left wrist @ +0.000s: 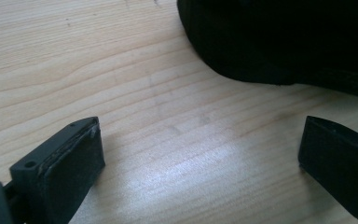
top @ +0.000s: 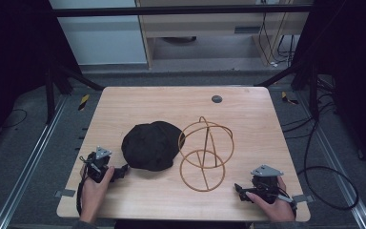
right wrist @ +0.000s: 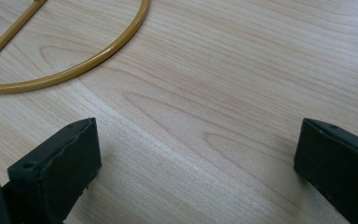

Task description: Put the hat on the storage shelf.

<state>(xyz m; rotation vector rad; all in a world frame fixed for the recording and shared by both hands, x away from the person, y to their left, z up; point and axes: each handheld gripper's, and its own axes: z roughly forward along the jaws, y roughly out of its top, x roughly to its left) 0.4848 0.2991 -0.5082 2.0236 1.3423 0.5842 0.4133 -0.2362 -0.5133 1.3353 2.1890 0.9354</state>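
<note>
A black cap (top: 151, 145) lies on the wooden table (top: 248, 119), left of centre. Right beside it stands a gold wire hat stand (top: 205, 152) with a round base ring and crossed hoops. My left gripper (top: 121, 171) rests on the table just left of the cap, jaws open and pointing at its brim. In the left gripper view the cap (left wrist: 279, 37) fills the top right, and bare wood lies between the jaws (left wrist: 200, 154). My right gripper (top: 238, 191) sits near the front right corner, open, aimed at the stand's base ring (right wrist: 74, 70).
A small dark round disc (top: 216, 99) is set into the table near its far edge. Black frame bars and cables surround the table. Bare wood lies ahead of the cap and to the right of the stand.
</note>
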